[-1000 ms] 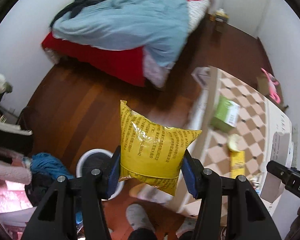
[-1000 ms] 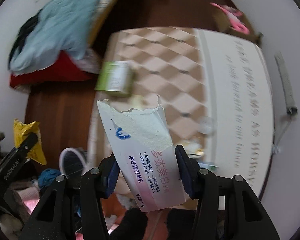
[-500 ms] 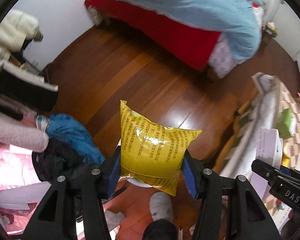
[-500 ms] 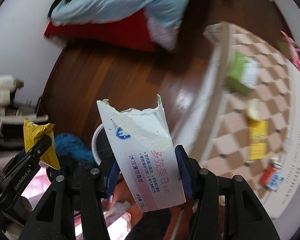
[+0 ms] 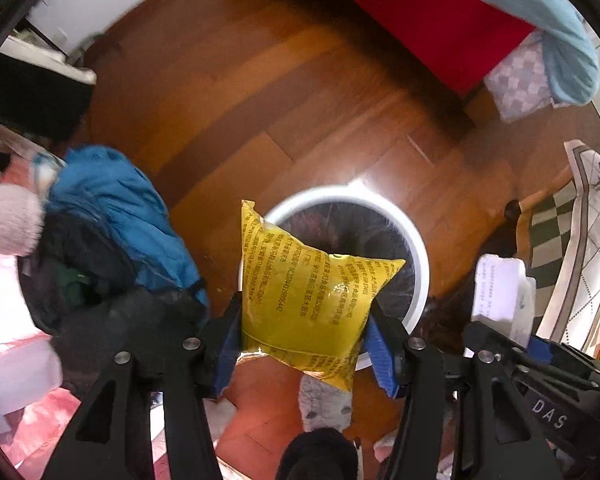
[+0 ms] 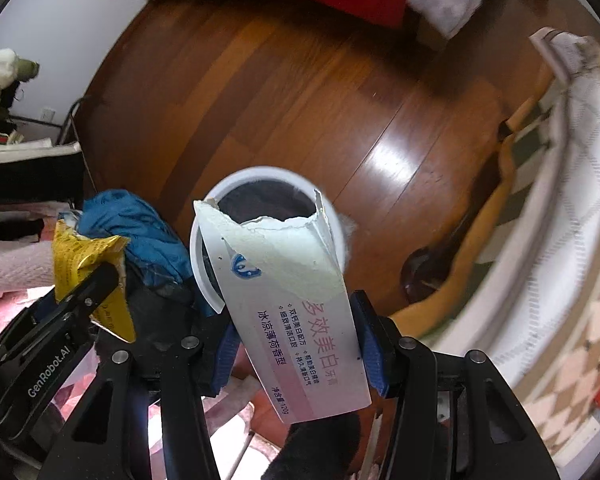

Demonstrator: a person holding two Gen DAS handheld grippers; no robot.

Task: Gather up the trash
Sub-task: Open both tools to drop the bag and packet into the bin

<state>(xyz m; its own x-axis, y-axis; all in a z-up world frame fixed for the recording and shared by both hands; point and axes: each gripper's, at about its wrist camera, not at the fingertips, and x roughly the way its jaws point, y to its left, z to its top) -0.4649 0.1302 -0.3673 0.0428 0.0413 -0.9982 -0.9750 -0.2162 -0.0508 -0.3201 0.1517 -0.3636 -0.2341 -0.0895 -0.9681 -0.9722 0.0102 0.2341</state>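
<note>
Left tongs [image 5: 304,336] clamped on yellow packet [image 5: 306,300]; right tongs [image 6: 296,344] clamped on torn carton [image 6: 292,312]. Both have swung from bed and worktop to above the white bin [image 5: 418,248], now at 12 o'clock.

Bin mouth [image 5: 414,240] lies open from above; blue clothes pile [image 5: 116,208] crowds its left side.

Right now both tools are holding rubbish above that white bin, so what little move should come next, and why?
Probably open the left tool and let go: its yellow packet hangs over the dark mouth of the white bin, so it should fall inside. The right tool grips a torn white box that also overlaps the bin and could follow.
</note>
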